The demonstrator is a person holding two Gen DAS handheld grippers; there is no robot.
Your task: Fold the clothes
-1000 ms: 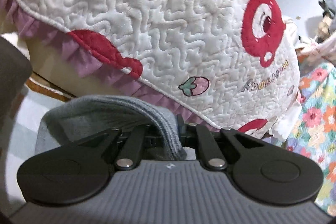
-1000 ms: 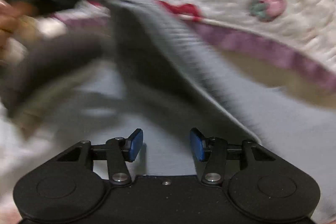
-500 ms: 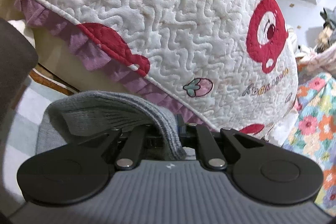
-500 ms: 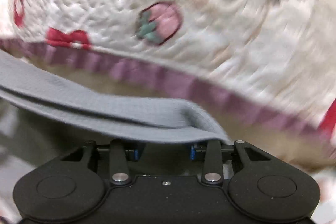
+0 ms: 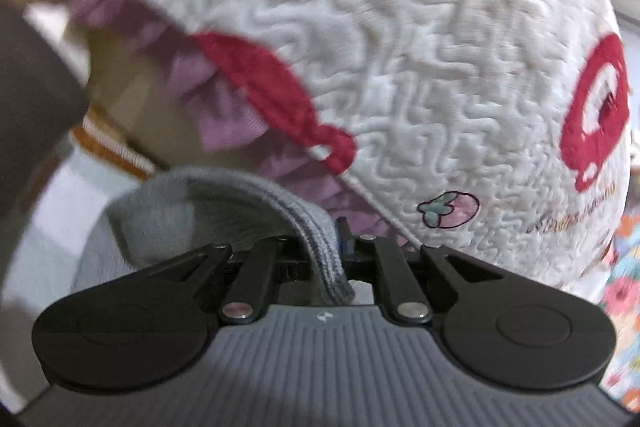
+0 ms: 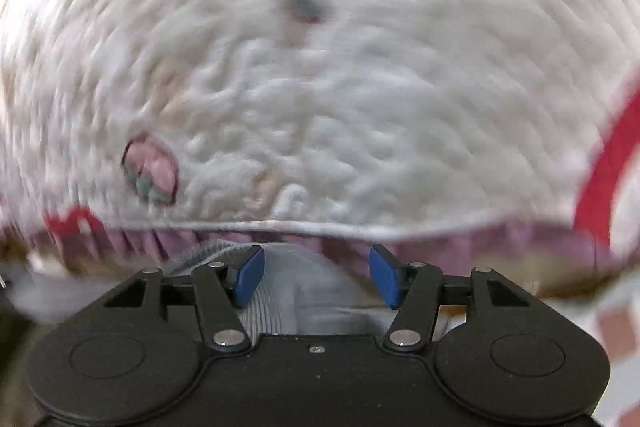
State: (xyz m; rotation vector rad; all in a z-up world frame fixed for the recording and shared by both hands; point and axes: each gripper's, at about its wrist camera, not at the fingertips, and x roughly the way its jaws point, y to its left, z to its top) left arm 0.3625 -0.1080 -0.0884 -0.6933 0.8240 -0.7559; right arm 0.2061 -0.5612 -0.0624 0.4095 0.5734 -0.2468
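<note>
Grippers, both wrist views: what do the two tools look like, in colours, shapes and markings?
The left gripper has a ribbed grey body with a small white mark, black rounded side lobes, black linkage arms with silver pivot pins, and a glimpse of a blue pad. The right gripper has the same shape but a smooth black body with a small centre screw, and blue pads. No cables or sleeves show.

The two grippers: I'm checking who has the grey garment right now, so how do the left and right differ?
The left gripper is shut on the grey garment, a ribbed edge pinched between its pads; the right gripper is opening, its blue pads apart, with grey cloth lying between them but not pressed. The left view is fairly sharp, the right badly blurred. Both face the white quilt.
</note>
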